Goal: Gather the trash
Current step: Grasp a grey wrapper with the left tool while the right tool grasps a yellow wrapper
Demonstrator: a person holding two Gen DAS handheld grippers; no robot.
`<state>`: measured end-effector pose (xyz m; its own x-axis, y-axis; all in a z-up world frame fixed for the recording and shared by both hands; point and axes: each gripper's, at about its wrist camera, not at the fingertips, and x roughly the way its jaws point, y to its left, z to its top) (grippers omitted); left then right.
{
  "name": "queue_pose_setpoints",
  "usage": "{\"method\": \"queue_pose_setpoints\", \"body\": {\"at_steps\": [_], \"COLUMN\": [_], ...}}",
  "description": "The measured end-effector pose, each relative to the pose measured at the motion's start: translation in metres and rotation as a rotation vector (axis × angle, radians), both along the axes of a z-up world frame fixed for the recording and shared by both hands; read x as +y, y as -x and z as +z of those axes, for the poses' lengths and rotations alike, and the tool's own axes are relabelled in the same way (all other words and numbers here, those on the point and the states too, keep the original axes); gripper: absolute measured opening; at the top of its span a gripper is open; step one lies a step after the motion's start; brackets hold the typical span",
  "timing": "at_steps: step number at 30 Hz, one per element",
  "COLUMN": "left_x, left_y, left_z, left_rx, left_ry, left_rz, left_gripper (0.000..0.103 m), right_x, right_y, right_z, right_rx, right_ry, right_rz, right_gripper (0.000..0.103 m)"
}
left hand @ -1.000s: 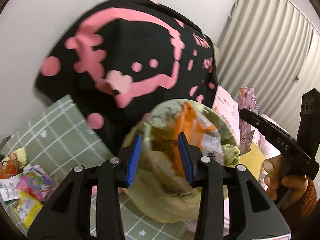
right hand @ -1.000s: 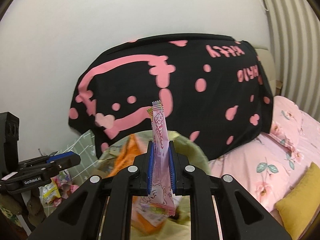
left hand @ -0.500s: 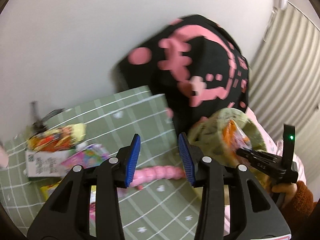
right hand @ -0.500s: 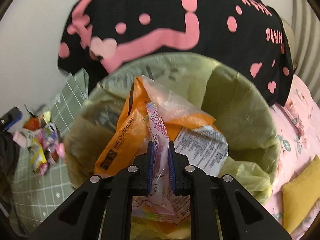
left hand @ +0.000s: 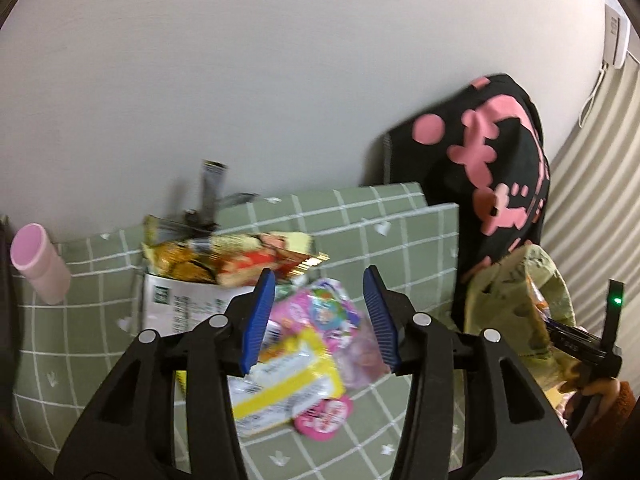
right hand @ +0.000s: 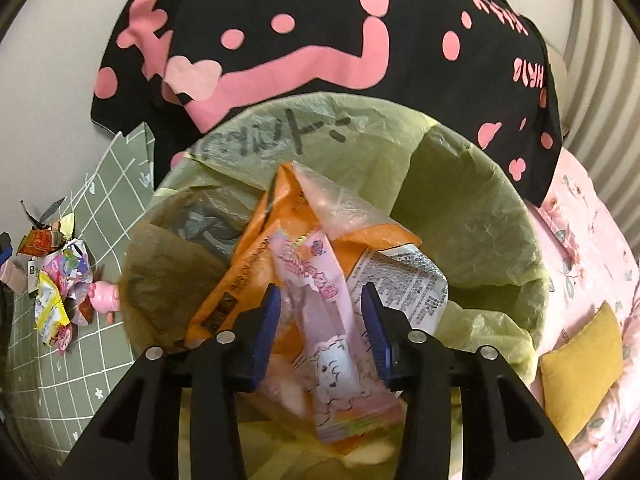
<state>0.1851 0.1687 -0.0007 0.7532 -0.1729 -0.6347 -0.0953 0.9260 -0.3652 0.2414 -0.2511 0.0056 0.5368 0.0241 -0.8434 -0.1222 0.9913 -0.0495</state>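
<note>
the right hand-held gripper (right hand: 318, 322) points down into the trash bin (right hand: 496, 216), its jaws opening; the pink snack wrapper (right hand: 320, 320) lies loose between the blue pads, which stand clear of it on either side; just beyond the wrapper an orange air-cushion bag (right hand: 248, 264) and a printed white wrapper (right hand: 404, 276) rest inside the yellow-green bin liner (right hand: 460, 184); past the far rim of the bin hangs a black cloth with pink shapes (right hand: 320, 12); to the right of this hand-held gripper a pink flowered bedspread (right hand: 592, 240) carries a yellow cushion (right hand: 580, 364).

the left hand-held gripper (left hand: 318, 318) hovers over the green checked tabletop (left hand: 400, 232), its jaws opening and spread with nothing pinched; directly under and just ahead of its pads lies the pile of trash: a yellow and white packet (left hand: 288, 384), a round pink sticker (left hand: 324, 416), a bright pink candy wrapper (left hand: 320, 312); a little farther, a white printed packet (left hand: 188, 304) and a long red and yellow snack bag (left hand: 240, 258); behind these, dark foil scraps (left hand: 212, 192) near the wall; far to the left stands a pink cylinder (left hand: 38, 262), tilted; to the right, beyond the tabletop edge, the bin liner (left hand: 508, 300) shows, with a hand (left hand: 596, 392) in an orange-brown sleeve (left hand: 616, 408) holding the other tool over it.
</note>
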Motion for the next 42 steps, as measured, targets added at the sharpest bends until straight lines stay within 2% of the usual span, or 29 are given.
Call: {"method": "queue_pose_setpoints", "body": {"at_steps": [4,11,16,20,25,28,36,37,39,40,42], "left_x": [0.027,0.076,0.106,0.12,0.112,0.091,0.069,0.068,0.068,0.07,0.072], "left_y": [0.002,0.008,0.018,0.024,0.02,0.006,-0.048,-0.054,-0.064,-0.068,-0.069], "left_z": [0.0,0.001,0.0,-0.004,-0.005,-0.009,-0.049,-0.052,-0.058,-0.06,-0.058], "left_rx": [-0.004,-0.007,-0.022,-0.037,-0.07,-0.081,0.019,0.036,0.067,0.082,0.079], "left_ry": [-0.004,-0.018,-0.034,-0.017,-0.005,-0.055,-0.16,-0.169,-0.17,-0.168,-0.157], "left_rz": [0.044,0.16,0.232,0.251,0.176,0.088,0.031,0.026,0.018,0.018,0.021], "left_gripper": [0.046,0.048,0.049,0.05,0.054,0.054,0.054,0.052,0.039,0.027,0.022], "right_x": [0.008,0.047,0.089,0.125,0.162,0.173,0.175,0.175,0.173,0.173,0.174], "right_y": [0.009,0.009,0.0,0.002,0.007,0.005,-0.001,-0.002,-0.005,-0.007,-0.01], "right_z": [0.016,0.056,0.061,0.045,0.016,0.006,-0.007,-0.009,-0.013,-0.014,-0.019], "right_rx": [-0.057,-0.206,-0.244,-0.255,-0.209,-0.182,-0.148,-0.143,-0.133,-0.13,-0.123], "right_ry": [0.018,-0.043,-0.105,-0.151,-0.161,-0.176,-0.212,-0.217,-0.227,-0.229,-0.235], "right_rz": [-0.014,0.023,0.106,0.188,0.281,0.298,0.291,0.286,0.278,0.275,0.269], "right_gripper": [0.041,0.041,0.041,0.041,0.041,0.041,0.041,0.041,0.041,0.041,0.041]}}
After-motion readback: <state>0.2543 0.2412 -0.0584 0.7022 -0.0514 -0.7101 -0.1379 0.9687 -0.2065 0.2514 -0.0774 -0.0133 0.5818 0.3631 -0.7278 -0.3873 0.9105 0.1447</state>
